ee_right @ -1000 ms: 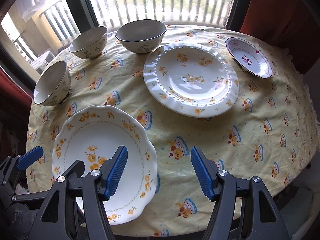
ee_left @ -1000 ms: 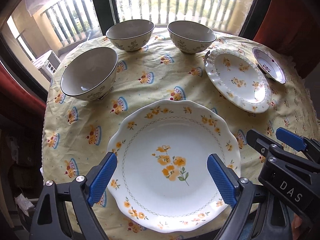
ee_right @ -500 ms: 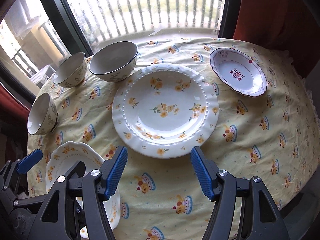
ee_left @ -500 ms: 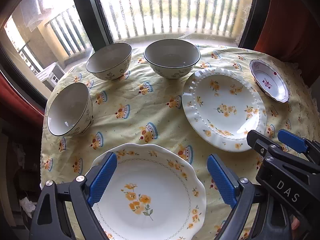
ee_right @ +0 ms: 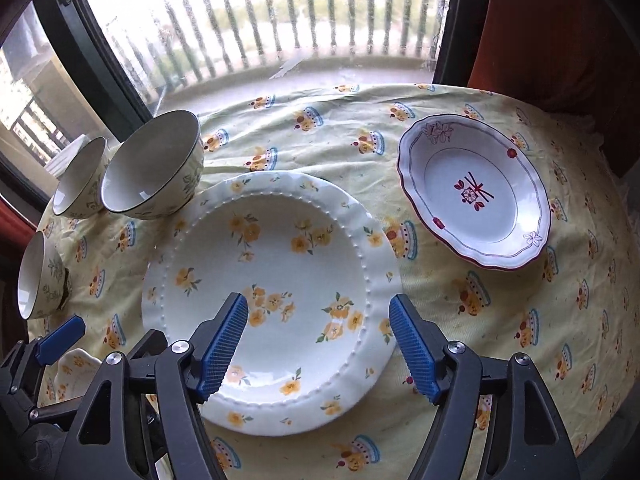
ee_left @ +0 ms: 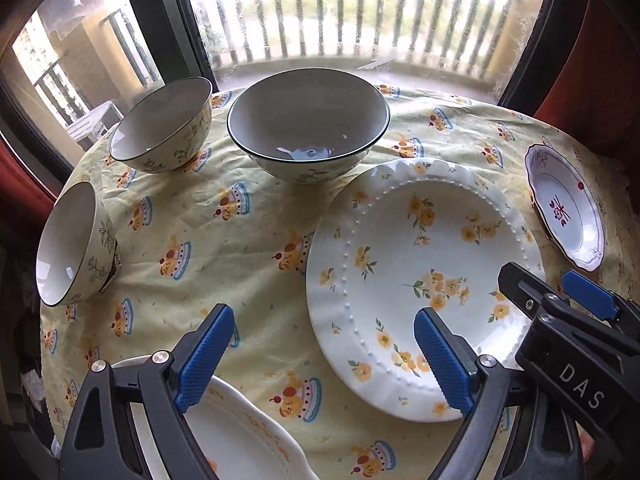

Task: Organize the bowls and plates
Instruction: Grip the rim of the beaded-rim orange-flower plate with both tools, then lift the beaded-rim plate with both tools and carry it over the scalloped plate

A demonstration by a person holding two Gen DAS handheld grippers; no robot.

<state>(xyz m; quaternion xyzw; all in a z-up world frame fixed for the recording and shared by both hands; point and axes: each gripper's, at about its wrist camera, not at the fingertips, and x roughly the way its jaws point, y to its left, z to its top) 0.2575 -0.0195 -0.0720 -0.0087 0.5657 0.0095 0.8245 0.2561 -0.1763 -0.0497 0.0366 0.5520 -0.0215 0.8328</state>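
Note:
A beaded white plate with yellow flowers (ee_right: 276, 292) lies mid-table; it also shows in the left wrist view (ee_left: 420, 280). My right gripper (ee_right: 320, 348) is open and empty over its near rim. My left gripper (ee_left: 324, 356) is open and empty above the cloth, left of that plate. A scalloped floral plate (ee_left: 240, 440) lies under the left gripper at the near edge. Three bowls stand at the left and back: a large one (ee_left: 308, 124), a middle one (ee_left: 164, 124) and a near-left one (ee_left: 68, 244). A small red-trimmed dish (ee_right: 476, 196) sits at the right.
The round table carries a yellow patterned cloth (ee_left: 240, 240) that drops off at its edges. A window with balcony railing (ee_left: 360, 20) stands right behind the table. A red curtain (ee_right: 560, 32) hangs at the right. The right gripper's body (ee_left: 572, 360) shows in the left wrist view.
Both grippers have moved forward and to the right over the table, off the scalloped plate and towards the beaded plate and bowls. Both have stayed open. No dish has moved.

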